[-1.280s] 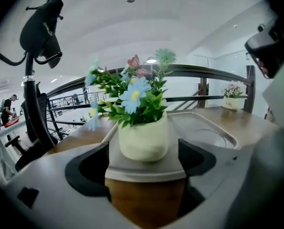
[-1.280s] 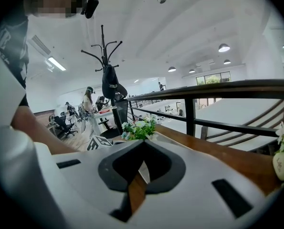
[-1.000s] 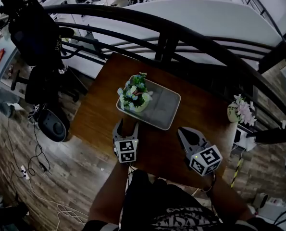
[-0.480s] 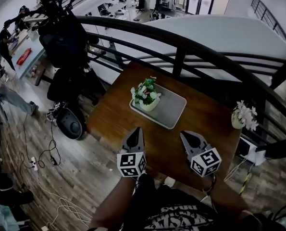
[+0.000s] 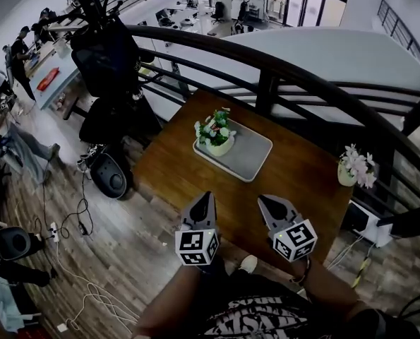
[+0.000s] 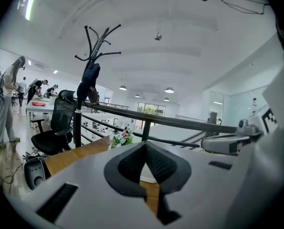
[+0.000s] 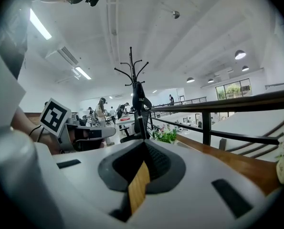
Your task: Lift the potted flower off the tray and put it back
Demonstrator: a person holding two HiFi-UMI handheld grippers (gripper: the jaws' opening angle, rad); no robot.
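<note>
My left gripper (image 5: pixel 205 198) is closed, with nothing between its jaws. My right gripper (image 5: pixel 264 200) is likewise closed and empty. Both are held side by side at the near edge of the table (image 5: pixel 301 179), well apart from the flower (image 5: pixel 215 131). The flower stands upright at the left end of the tray (image 5: pixel 250 154), mid-table.

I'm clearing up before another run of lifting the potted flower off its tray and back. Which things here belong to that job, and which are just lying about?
Job: potted flower; grey tray under it; left gripper and right gripper, both shut, empty.
Lying about: small vase of pale flowers at the table's right edge; coat stand; loose cables.
</note>
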